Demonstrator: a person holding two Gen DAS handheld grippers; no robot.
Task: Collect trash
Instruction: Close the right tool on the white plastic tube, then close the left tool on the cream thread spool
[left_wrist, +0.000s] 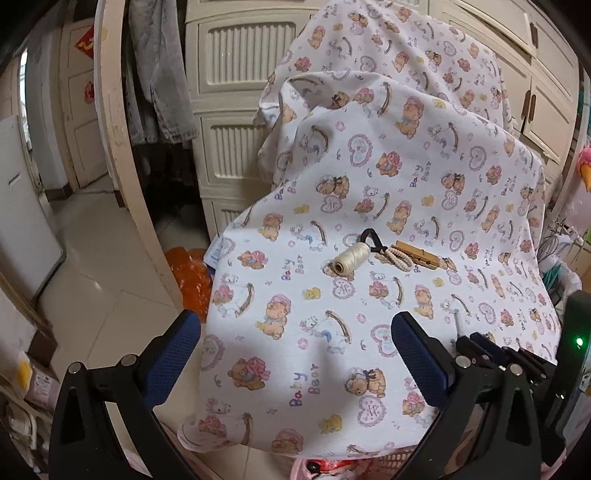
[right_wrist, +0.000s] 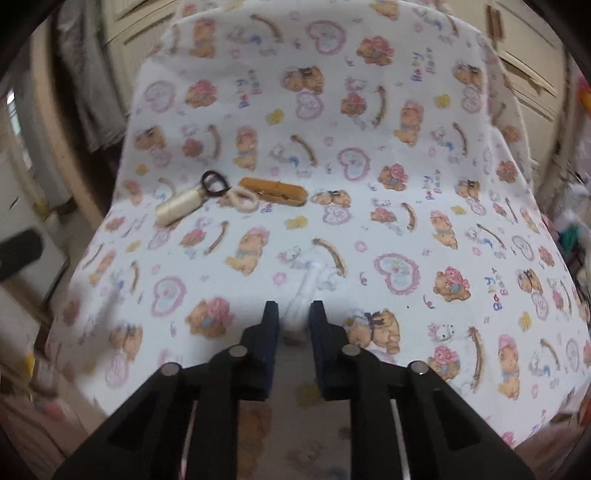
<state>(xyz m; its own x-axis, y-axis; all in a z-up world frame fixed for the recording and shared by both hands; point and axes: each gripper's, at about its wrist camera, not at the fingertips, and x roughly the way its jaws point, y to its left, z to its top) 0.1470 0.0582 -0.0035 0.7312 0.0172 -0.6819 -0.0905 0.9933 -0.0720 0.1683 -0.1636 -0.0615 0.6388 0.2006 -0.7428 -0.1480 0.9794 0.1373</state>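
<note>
1. I am handling a small white twisted scrap of paper or tissue (right_wrist: 304, 299) (the blur makes it hard to say which). I am judging it as nearly weightless, soft and easily crushed, unlikely to slip but quick to tear or flutter loose. The best place to take it looks like its near end, where the twist is thickest.
2. I am pinching that near end in my right tongs (right_wrist: 293, 325), whose blue-padded fingers (right_wrist: 271, 325) are standing almost together with the scrap between them. The far end is pointing away over the white bear-printed cloth (right_wrist: 406, 184) that is draping the table.
3. I am keeping my left tongs (left_wrist: 295, 354) spread wide and holding nothing, hovering over the cloth's near edge.
4. Farther back on the cloth a cream spool of thread (right_wrist: 179, 206), a black elastic loop (right_wrist: 213, 183), a beige ring (right_wrist: 243, 199) and a brown wooden clothespin (right_wrist: 273, 190) are lying close together, well apart from the scrap.
</note>
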